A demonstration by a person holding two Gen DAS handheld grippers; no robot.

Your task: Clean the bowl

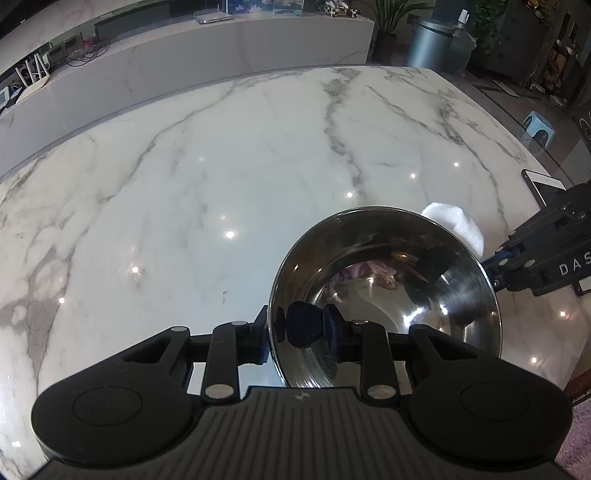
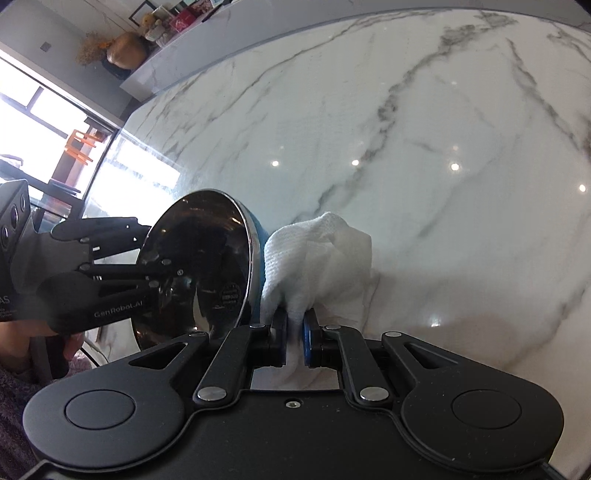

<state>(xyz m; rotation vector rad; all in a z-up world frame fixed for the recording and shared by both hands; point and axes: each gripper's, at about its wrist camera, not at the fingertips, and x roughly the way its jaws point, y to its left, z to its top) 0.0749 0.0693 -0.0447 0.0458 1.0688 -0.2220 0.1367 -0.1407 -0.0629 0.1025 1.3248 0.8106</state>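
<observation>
A white marble table [image 1: 221, 155] with grey veins mirrors small ceiling lights. Behind it runs a long marble counter [image 1: 221, 48] carrying routers and cables. A grey bin [image 1: 430, 42], potted plants [image 1: 388, 26] and a blue stool [image 1: 535, 123] stand beyond; bright windows [image 2: 44, 122] glare.

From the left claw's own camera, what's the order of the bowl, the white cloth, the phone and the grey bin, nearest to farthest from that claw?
1. Bowl: gripped by its rim in the left claw.
2. White cloth: just behind the bowl, on the right.
3. Phone: table's right edge.
4. Grey bin: on the floor beyond the table.
</observation>
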